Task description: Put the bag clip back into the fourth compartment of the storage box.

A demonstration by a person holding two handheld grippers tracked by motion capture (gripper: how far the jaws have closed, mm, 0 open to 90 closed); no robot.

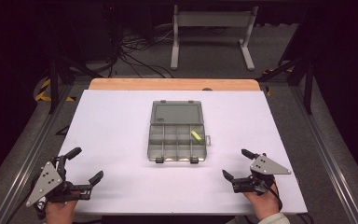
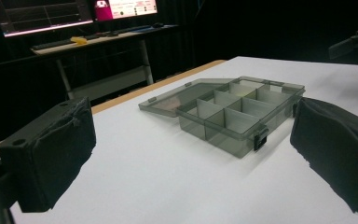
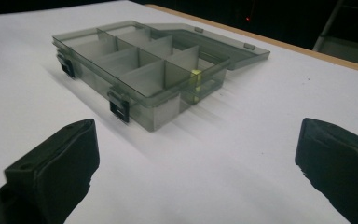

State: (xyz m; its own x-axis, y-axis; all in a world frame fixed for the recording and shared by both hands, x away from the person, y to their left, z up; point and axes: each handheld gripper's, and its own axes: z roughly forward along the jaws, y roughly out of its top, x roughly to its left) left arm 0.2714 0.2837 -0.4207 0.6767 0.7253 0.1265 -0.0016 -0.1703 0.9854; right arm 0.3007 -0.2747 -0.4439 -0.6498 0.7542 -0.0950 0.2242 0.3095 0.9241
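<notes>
A smoky clear compartment box [image 1: 176,137] lies in the middle of the white table, its lid [image 1: 175,113] folded flat toward the far side. A small yellow piece [image 1: 195,135] rests in a right-hand compartment; in the right gripper view it shows through the box wall [image 3: 195,79]. My left gripper [image 1: 85,164] is open near the front left corner, well short of the box [image 2: 233,116]. At the front right my right gripper [image 1: 237,164] is open too, with nothing between its pads and the box [image 3: 140,70] ahead of it.
The white table top [image 1: 112,130] has a wooden strip [image 1: 175,84] along its far edge. Beyond it stand a metal frame [image 1: 212,32] and loose cables on the floor. A desk with monitors [image 2: 74,14] sits in the dark behind the table.
</notes>
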